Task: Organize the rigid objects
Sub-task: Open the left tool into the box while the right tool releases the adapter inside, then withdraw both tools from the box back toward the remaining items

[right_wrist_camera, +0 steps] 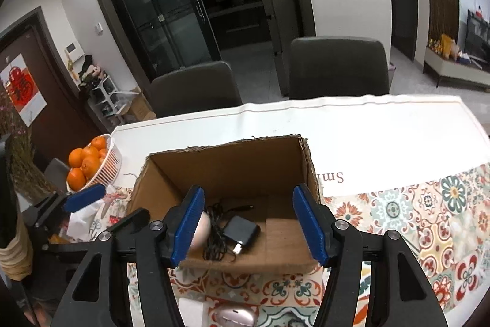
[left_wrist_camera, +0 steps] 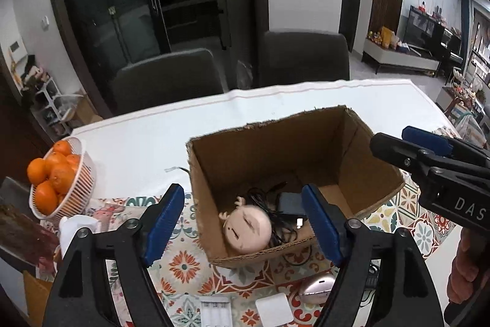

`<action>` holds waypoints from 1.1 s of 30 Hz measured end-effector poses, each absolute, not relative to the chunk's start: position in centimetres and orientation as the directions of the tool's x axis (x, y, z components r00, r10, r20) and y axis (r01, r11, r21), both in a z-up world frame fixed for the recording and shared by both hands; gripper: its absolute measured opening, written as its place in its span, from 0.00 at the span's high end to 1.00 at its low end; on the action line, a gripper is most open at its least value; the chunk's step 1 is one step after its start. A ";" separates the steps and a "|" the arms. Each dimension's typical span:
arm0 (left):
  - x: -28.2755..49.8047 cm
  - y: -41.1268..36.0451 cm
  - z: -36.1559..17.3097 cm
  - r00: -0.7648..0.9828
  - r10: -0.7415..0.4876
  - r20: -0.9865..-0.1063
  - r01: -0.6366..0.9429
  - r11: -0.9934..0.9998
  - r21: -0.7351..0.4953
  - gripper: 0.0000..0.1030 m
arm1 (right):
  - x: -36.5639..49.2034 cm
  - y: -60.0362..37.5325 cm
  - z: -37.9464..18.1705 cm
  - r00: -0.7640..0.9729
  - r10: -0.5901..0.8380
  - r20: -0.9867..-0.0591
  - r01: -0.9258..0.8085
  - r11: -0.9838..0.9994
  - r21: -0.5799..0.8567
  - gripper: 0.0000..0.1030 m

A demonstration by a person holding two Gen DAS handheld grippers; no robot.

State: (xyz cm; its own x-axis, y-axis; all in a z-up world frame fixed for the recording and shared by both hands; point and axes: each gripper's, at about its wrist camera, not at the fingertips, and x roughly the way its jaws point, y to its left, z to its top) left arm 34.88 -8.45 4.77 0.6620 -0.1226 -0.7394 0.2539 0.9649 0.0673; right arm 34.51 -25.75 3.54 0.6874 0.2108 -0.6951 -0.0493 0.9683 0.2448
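Both tongs wide open and empty, held above the near lip of the box.

Left gripper [left_wrist_camera: 243,230] spread wide with nothing between the blue pads, hovering over the box's near-left corner; right gripper [right_wrist_camera: 249,230] equally spread and empty, over the near wall further right. Directly ahead and below: cardboard box [left_wrist_camera: 352,140], open-topped, holding a doll head [left_wrist_camera: 247,229] in the near-left corner, face up, and touching it on the right a black charger [right_wrist_camera: 240,230] with its tangled cable. Right half of the box floor bare. Behind and beneath the tongs, outside the box on the patterned mat: pink oval gadget [left_wrist_camera: 317,288], white square block [left_wrist_camera: 272,311], white battery tray [left_wrist_camera: 216,313]. Pink gadget probably next, nearer the right tongs, long axis running left-right. Off left, basket of oranges [left_wrist_camera: 79,183].
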 end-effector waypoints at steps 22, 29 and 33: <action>24.3 -3.6 5.9 0.777 -0.095 -0.622 0.165 0.985 0.055 0.04 | 24.0 -21.8 5.8 0.806 0.172 -0.566 -0.097 0.982 0.161 0.20; 21.8 -2.7 4.3 0.779 -0.071 -0.623 0.140 0.988 0.062 0.02 | 21.6 -20.9 4.6 0.814 0.178 -0.553 -0.122 0.983 0.136 0.18; 20.3 -2.6 3.2 0.776 -0.058 -0.628 0.127 0.990 0.066 0.02 | 20.6 -20.9 3.6 0.807 0.194 -0.557 -0.133 0.980 0.150 0.18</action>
